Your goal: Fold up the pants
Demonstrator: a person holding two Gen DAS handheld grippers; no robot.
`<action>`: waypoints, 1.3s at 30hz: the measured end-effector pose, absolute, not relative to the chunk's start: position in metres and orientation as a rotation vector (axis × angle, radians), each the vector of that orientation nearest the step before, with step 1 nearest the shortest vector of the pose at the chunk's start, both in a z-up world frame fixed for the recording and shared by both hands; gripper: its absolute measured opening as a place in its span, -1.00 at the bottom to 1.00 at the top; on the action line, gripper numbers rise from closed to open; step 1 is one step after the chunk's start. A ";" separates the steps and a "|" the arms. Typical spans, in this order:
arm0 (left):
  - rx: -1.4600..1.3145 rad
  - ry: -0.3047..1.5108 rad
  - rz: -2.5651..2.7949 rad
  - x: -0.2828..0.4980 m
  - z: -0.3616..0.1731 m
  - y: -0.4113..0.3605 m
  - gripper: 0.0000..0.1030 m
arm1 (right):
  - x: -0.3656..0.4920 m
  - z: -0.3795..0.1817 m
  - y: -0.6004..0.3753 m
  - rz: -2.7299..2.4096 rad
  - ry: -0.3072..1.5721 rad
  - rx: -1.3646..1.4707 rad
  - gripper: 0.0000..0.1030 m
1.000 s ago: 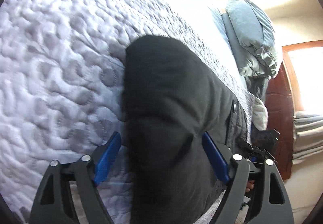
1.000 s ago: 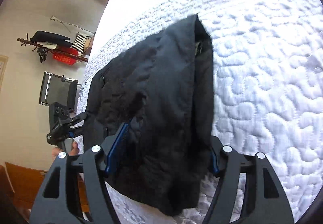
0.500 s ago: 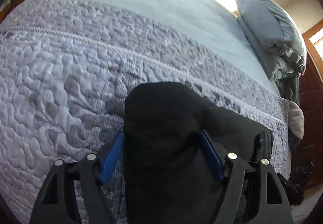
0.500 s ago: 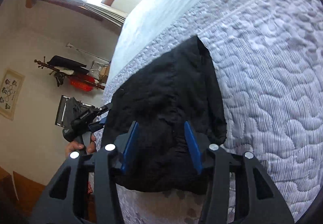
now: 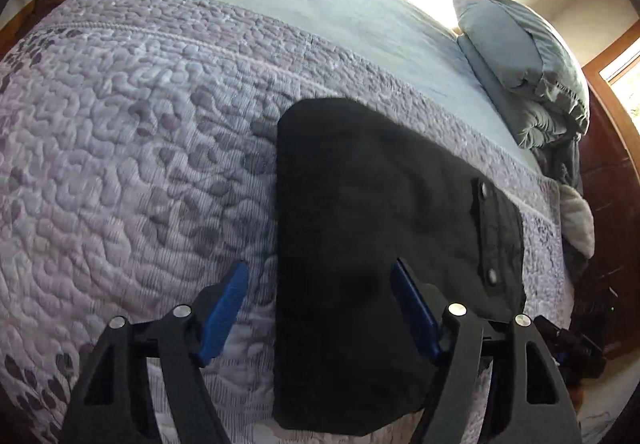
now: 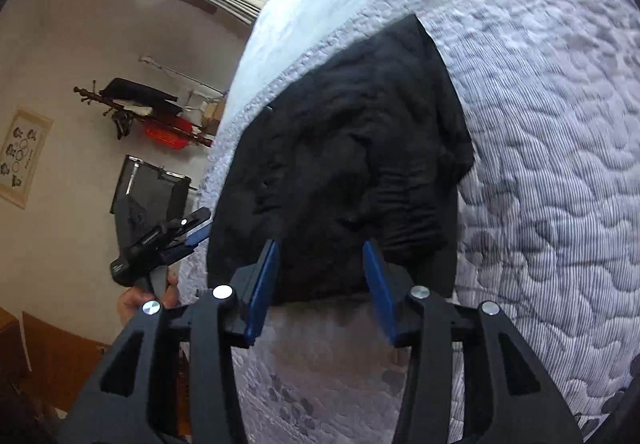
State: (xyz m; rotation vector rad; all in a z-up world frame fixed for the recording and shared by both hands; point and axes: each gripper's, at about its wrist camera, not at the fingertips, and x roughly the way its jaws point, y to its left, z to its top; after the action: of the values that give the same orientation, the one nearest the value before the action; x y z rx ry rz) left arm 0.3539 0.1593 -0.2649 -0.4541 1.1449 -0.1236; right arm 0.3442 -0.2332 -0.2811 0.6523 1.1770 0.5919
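Lying folded into a compact dark rectangle near the bed's (image 5: 132, 148) front edge, the pants (image 5: 360, 228) need no grip. The left hand-held gripper (image 5: 320, 308) stands wide, having just narrowed slightly; the right hand-held gripper (image 6: 320, 276) stands half-open, holding nothing, clear of the cloth.

Folded pants (image 5: 360, 212) on quilted bed (image 5: 132, 148)

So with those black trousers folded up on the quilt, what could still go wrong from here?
1. The folded black trousers lie close to the edge of the grey quilted bedspread; a nudge might slide them off.
2. The right gripper has open jaws at the bundle's near edge; pulling away could snag and undo the fold.
3. The right-hand edge looks bunched and may spring open.
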 end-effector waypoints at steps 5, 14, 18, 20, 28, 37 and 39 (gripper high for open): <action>-0.447 1.137 -0.088 0.336 -0.280 0.156 0.41 | 0.336 -0.286 -0.237 0.559 1.213 0.680 -0.15; -0.456 0.930 -0.063 0.249 -0.181 0.180 0.84 | 0.265 -0.180 -0.272 0.439 1.045 0.726 0.74; -0.402 0.862 -0.006 0.183 -0.136 0.179 0.92 | 0.218 -0.142 -0.278 0.377 1.012 0.723 0.81; -0.358 0.857 0.044 0.151 -0.118 0.174 0.92 | 0.187 -0.121 -0.277 0.350 0.976 0.687 0.84; -0.092 0.731 0.123 0.032 -0.030 0.116 0.93 | 0.059 -0.040 -0.247 0.218 0.786 0.392 0.94; -0.091 0.652 0.132 -0.064 0.038 0.082 0.93 | -0.038 0.021 -0.201 0.246 0.682 0.140 0.94; -0.099 0.651 0.117 -0.080 0.046 0.076 0.93 | -0.056 0.031 -0.192 0.265 0.659 0.110 0.94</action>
State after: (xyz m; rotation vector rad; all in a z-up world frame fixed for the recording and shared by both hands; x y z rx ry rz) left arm -0.0796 0.0757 0.0459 -0.0992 0.6506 0.1169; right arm -0.0558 -0.1919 0.0307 0.1097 0.6585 0.2652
